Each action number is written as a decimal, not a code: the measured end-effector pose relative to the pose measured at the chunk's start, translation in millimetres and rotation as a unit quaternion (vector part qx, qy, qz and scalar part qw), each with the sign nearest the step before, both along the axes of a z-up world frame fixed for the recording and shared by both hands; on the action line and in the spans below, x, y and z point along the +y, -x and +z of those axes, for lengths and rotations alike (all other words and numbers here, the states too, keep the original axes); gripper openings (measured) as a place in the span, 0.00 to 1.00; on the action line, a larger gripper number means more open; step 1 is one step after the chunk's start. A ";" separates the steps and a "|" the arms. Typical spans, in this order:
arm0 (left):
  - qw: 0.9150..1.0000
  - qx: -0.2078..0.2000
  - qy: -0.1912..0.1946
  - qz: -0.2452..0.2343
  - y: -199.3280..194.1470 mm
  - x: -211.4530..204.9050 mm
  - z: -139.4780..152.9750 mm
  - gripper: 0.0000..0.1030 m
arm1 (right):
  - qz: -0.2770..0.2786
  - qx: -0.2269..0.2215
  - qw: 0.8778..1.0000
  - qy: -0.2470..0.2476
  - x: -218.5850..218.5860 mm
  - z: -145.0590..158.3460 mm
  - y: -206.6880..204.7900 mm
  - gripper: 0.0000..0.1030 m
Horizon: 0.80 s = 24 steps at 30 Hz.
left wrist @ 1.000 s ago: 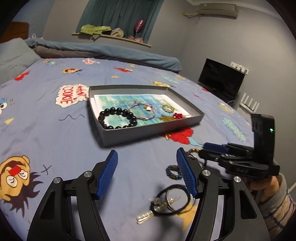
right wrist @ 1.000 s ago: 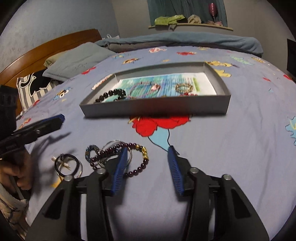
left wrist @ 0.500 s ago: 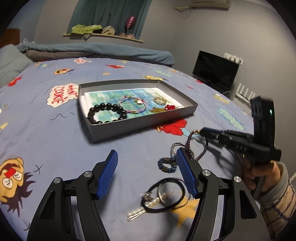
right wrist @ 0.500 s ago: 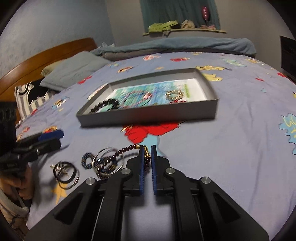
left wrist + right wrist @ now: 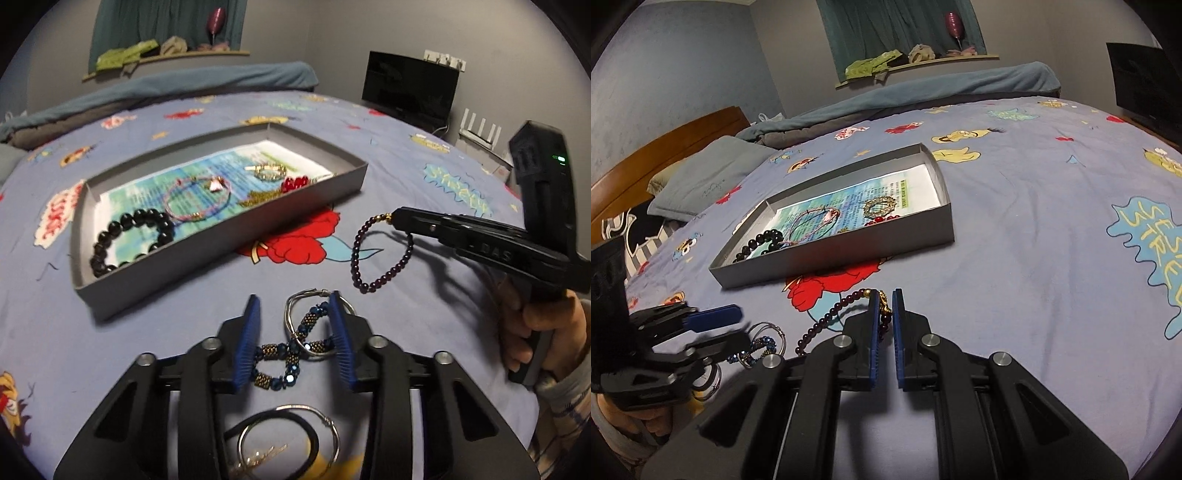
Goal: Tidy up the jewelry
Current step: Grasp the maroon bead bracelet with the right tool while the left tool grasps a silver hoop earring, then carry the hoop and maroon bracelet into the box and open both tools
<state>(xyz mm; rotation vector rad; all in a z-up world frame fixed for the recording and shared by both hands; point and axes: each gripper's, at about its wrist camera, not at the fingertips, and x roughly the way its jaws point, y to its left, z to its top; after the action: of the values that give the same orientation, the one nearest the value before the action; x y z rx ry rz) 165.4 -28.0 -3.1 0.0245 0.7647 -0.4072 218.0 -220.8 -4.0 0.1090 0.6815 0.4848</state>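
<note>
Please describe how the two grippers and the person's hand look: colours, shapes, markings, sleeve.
Both the left gripper and right gripper are black angular frames with silver bolts and ribbed blue pads. The right one shows a green light and embossed lettering. The hand wears a striped grey sleeve.

Right gripper (image 5: 885, 306) clamped on a dark purple bead bracelet (image 5: 827, 320) at its gold clasp end, loop drooping left toward the blue cartoon bedsheet (image 5: 1015, 229). Beyond, a grey tray (image 5: 849, 254) holding a black bead bracelet (image 5: 759, 242), a thin pink cord bracelet (image 5: 812, 223), a gold ring-shaped piece (image 5: 881, 205) and something red, perhaps beads. At left, left gripper (image 5: 720, 330) parted over a blue beaded bracelet (image 5: 755, 349) and silver hoops (image 5: 772, 334).
</note>
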 end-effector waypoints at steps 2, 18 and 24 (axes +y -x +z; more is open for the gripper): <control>1.000 0.008 0.006 -0.004 -2.5 0.7 -2.8 0.16 | 0.003 -0.003 1.000 0.006 3.1 0.1 1.7 0.07; 0.995 -0.059 0.078 0.030 14.2 40.5 32.1 0.05 | 0.010 -0.036 0.999 -0.001 6.2 9.7 13.0 0.07; 0.993 -0.061 0.080 0.058 8.6 60.1 34.1 0.05 | 0.016 -0.049 0.999 0.003 9.9 13.3 17.2 0.07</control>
<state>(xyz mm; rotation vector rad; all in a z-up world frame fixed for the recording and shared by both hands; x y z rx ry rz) 156.8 32.2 31.0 -0.1433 0.6072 -0.3524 200.8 -210.9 9.3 0.0679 0.5897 0.5149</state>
